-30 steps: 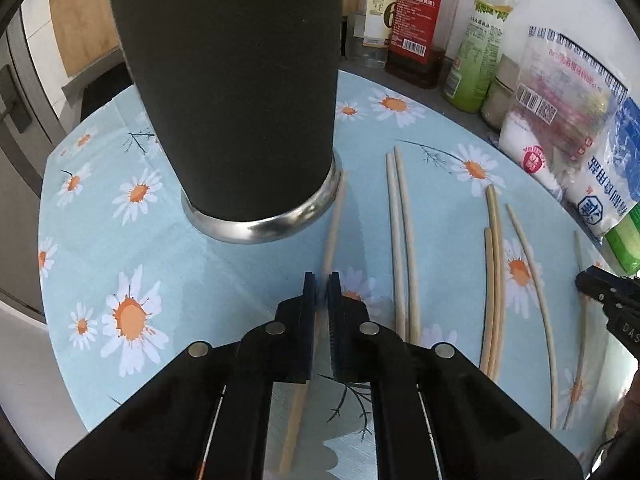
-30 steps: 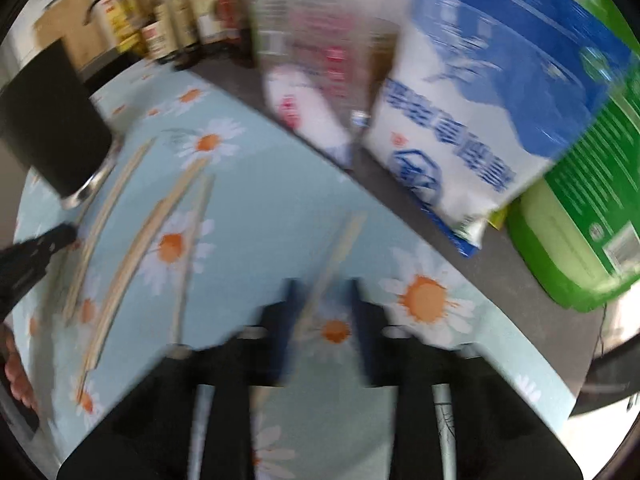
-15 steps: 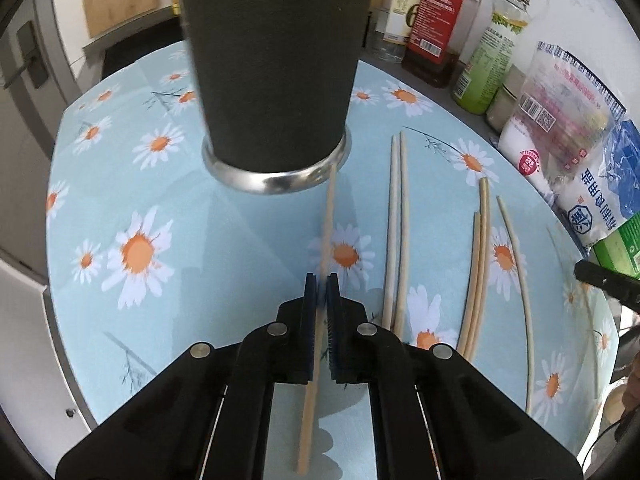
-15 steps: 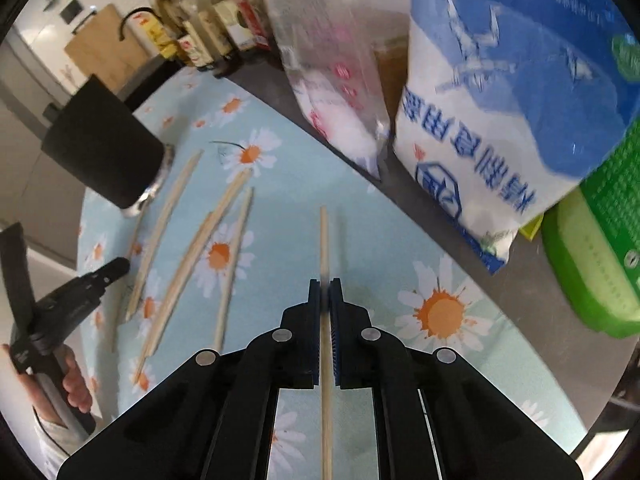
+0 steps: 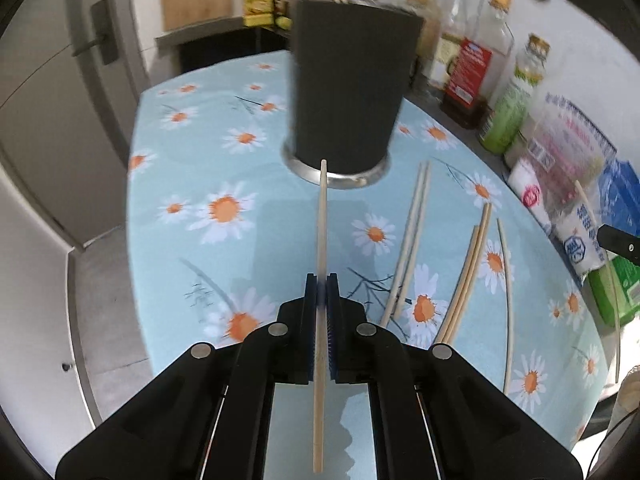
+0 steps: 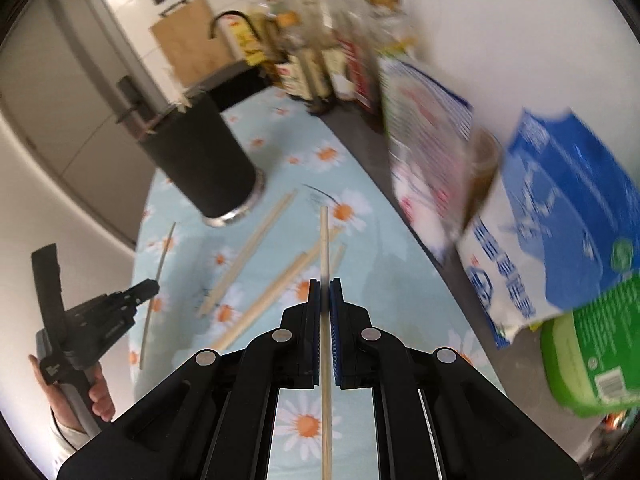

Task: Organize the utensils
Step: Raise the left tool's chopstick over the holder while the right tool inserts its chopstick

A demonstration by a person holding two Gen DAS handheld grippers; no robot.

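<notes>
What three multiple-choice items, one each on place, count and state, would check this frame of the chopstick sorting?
1. Where does the black holder stand?
A. on the daisy tablecloth
B. on the floor
C. on a shelf

2. How many chopsticks lie loose on the cloth?
A. two
B. five
C. nine

3. What is the left gripper doing?
A. open, empty
B. shut on a spoon
C. shut on a chopstick

Answers: 1 A, its metal base rests on the cloth; 2 B, a pair plus three; 3 C, the stick runs between closed jaws.

A grey door (image 5: pixel 60 92) with a handle (image 5: pixel 100 34) stands beside white tiled walls (image 5: pixel 144 8).
</notes>
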